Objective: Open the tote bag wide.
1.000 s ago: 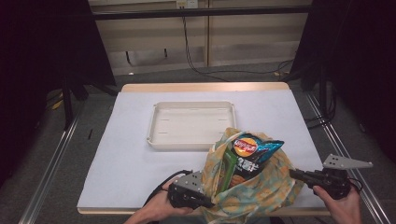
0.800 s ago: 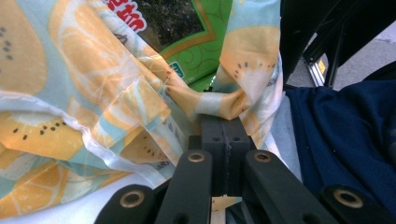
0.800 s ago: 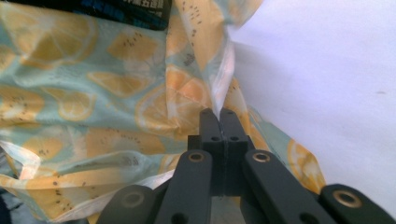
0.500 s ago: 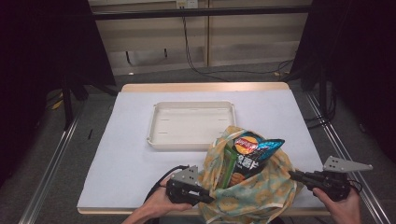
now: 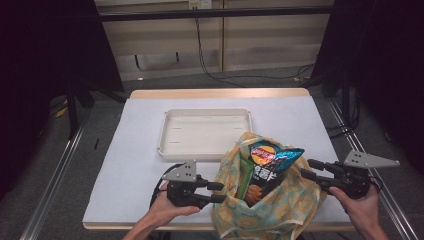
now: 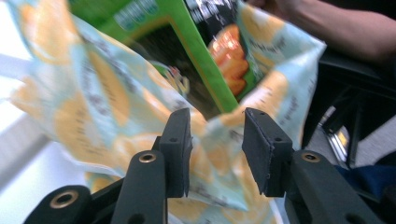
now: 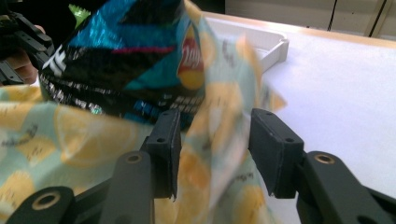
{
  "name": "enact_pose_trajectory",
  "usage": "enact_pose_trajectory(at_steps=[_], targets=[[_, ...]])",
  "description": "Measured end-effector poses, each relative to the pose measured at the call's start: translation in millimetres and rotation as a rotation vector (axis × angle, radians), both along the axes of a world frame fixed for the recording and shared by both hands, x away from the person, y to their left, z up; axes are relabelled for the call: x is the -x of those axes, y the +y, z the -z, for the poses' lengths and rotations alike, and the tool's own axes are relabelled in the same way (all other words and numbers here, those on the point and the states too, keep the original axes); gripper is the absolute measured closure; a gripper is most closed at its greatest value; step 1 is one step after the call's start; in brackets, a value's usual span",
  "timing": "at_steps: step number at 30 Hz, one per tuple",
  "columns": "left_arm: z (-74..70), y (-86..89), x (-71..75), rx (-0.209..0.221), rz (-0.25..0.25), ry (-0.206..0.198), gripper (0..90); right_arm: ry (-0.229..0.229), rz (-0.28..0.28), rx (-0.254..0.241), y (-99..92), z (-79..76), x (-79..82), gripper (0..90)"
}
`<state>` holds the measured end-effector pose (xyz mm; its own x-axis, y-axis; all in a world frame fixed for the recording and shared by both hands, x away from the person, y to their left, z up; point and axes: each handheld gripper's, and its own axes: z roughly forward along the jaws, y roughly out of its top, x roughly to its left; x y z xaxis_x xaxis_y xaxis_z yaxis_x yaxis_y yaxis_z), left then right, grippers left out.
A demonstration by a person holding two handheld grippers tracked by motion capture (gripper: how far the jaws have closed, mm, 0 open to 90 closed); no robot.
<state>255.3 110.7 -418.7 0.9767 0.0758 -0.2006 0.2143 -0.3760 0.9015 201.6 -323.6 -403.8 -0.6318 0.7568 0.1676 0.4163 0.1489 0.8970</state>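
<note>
The left tool (image 5: 217, 192) has just been opening its jaws; in the left gripper view the pads (image 6: 180, 149) stand apart with a fold of the cloth bag (image 6: 107, 107) loose between them, not pinched. The right tool (image 5: 306, 168) has likewise been opening; in the right gripper view its pads (image 7: 167, 151) sit clear of the bag's rim, which droops through the gap.

The bag (image 5: 270, 205), pale blue with a yellow citrus print, stands on the near edge of the white-covered table (image 5: 125, 150), between the two tools. Out of its open mouth stick a blue chip packet (image 5: 272, 155) and a green snack packet (image 5: 247, 175).

Just behind the bag lies a shallow white tray (image 5: 172, 132), near the table's middle.
</note>
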Motion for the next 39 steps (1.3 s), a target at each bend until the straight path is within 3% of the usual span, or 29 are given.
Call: enact_pose_trajectory(at_steps=[3,9,14,16,18,21,24,26,30,34,39], targets=[[-7.2,-1.0,-7.1,0.006,-0.047,-0.011,61.9,0.000,-0.003,-0.007,0.0,-1.1,-5.1,50.4],[-23.5,-15.9,-32.3,0.065,-0.129,-0.033,58.4,0.014,-0.016,0.009,2.5,0.9,-16.5,49.2],[-30.5,-34.3,-56.3,0.095,-0.183,-0.034,58.4,0.020,-0.036,0.017,5.3,3.1,-25.2,59.8],[-29.9,-42.4,-65.0,0.063,-0.188,-0.051,58.3,0.022,-0.044,0.024,7.7,4.2,-27.6,65.2],[-28.0,-49.5,-72.3,0.066,-0.198,-0.042,58.0,0.025,-0.057,0.025,10.0,4.6,-30.0,69.9],[-25.8,-58.0,-81.5,0.037,-0.217,-0.075,57.9,0.032,-0.067,0.027,13.6,4.0,-32.6,76.4],[-21.2,-65.0,-90.4,0.013,-0.223,-0.079,57.4,0.024,-0.078,0.029,15.6,3.0,-35.4,82.9],[-20.2,-70.1,-94.5,-0.010,-0.206,-0.082,60.7,0.018,-0.084,0.024,16.5,1.4,-37.2,85.8],[-25.4,-74.3,-100.1,0.009,-0.168,-0.088,89.8,0.010,-0.089,0.026,19.6,-1.9,-39.6,88.3],[-30.5,-76.8,-109.0,0.021,-0.191,-0.078,90.0,0.003,-0.087,0.023,20.6,-2.4,-42.0,88.7],[-24.5,-73.9,-129.8,0.011,-0.282,-0.040,90.0,0.001,-0.078,0.019,21.4,-1.6,-44.2,88.3]])
